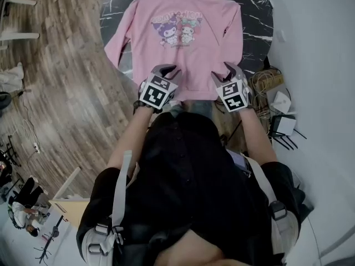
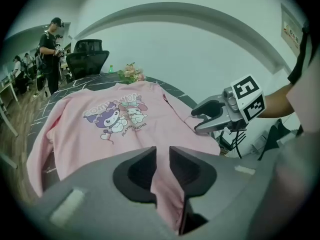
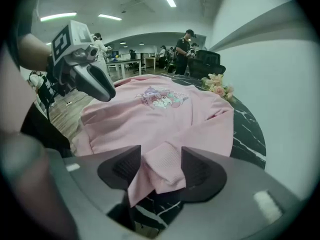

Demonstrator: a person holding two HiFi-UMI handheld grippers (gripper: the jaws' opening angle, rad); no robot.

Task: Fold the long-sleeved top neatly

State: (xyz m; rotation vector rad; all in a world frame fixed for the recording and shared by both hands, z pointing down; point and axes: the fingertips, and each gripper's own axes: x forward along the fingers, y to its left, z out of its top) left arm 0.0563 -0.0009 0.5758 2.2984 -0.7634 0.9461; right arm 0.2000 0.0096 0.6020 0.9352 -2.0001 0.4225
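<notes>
Head view: the pink long-sleeved jersey top [image 1: 183, 43] lies flat and print up on the round black marble-patterned table [image 1: 258, 15]. Its collar is at the far side and its hem at the near edge, so its long axis runs straight away from the person. The left gripper [image 1: 166, 71] and the right gripper [image 1: 232, 71] stand at opposite ends of the hem, about equally near it, with the whole garment ahead of both. Left gripper view: the jaws are almost together and pinch a fold of hem fabric, and the body of the top stretches ahead and to the left. Right gripper view: the jaws stand spread wide. The ribbed pink cuff [image 3: 165, 166], seemingly the sleeve end, lies loose between them, and the pads do not appear to press it. Assessment: the hem runs crosswise between the two grippers, so a fold towards the collar needs both ends held. Only the left end is secured, and the right would have to close first.
</notes>
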